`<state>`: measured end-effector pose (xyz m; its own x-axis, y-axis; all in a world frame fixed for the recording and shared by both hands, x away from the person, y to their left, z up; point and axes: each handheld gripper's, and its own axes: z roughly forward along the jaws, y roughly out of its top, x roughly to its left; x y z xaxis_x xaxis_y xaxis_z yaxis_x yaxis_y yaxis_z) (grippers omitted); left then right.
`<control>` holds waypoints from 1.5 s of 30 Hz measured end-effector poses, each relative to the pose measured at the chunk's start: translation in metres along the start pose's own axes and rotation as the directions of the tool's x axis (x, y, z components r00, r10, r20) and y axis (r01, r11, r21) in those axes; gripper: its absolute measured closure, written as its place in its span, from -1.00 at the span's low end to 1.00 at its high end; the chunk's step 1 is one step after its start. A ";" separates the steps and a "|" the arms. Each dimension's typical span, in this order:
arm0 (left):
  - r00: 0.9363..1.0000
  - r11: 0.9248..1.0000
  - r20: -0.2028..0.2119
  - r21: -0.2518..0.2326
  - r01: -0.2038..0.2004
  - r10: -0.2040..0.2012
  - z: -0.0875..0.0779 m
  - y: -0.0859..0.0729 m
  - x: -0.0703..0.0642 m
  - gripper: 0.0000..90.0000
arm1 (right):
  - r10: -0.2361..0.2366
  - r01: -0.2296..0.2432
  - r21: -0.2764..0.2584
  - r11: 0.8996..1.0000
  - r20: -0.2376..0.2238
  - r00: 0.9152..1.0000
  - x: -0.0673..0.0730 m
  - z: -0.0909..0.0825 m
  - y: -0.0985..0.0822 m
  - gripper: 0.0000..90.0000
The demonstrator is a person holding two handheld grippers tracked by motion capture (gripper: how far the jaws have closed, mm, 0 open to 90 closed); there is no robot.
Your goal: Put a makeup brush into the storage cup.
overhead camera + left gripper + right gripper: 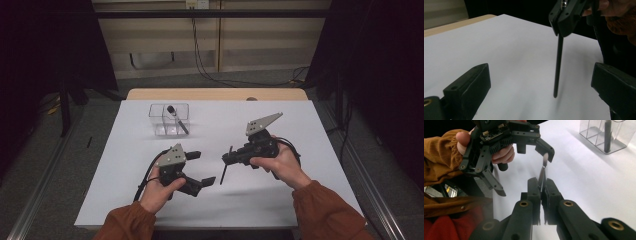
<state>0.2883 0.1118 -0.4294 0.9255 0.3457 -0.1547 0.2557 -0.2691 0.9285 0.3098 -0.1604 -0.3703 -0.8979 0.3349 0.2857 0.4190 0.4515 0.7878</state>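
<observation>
Plainly the weak point is the grip itself: the right gripper (pixel 228 159) has its jaws clenched on a thin black makeup brush (pixel 223 172), pinching it near one end so that most of the handle hangs free below. With so narrow a stick caught between flat pads, it could swivel or slide out if the hand tilts or jolts, and then drop onto the white bench (pixel 300 130). A second risk, as I judge it, is a knock against the left gripper (pixel 201 168), which sits just beside it near the front edge of the bench with its jaws released and nothing between them; in the left gripper view the brush (pixel 557 65) hangs upright between those two open jaws but farther off, its lower tip just above the bench surface and touching neither jaw. In the right gripper view the pale bristle end (pixel 545 160) stands up beyond the clenched jaws, with the shaft pinched between the pads. Toward the far left part of the bench stands a clear organiser box (pixel 168 120) already holding another dark brush (pixel 176 117) leaning in one compartment; if the held brush is meant for it, a skewed handle might catch the rim instead of going in.
</observation>
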 end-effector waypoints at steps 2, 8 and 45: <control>1.000 1.000 0.007 0.001 0.005 -0.005 0.002 0.000 0.000 -0.94 | -0.002 0.002 0.012 1.000 0.007 1.000 -0.002 -0.001 0.003 0.90; 1.000 1.000 0.007 0.014 -0.012 0.012 0.009 0.001 -0.001 -0.94 | -0.008 0.007 0.060 0.998 0.009 1.000 -0.003 0.000 0.008 0.90; 0.999 0.998 0.029 0.053 -0.040 0.039 0.040 0.006 -0.009 0.01 | -0.012 0.011 0.105 0.994 0.004 1.000 0.001 0.009 0.017 0.90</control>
<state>0.2921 0.0715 -0.4362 0.9424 0.3091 -0.1282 0.2327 -0.3300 0.9148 0.3170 -0.1450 -0.3616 -0.9022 0.3326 0.2745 0.4207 0.5392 0.7295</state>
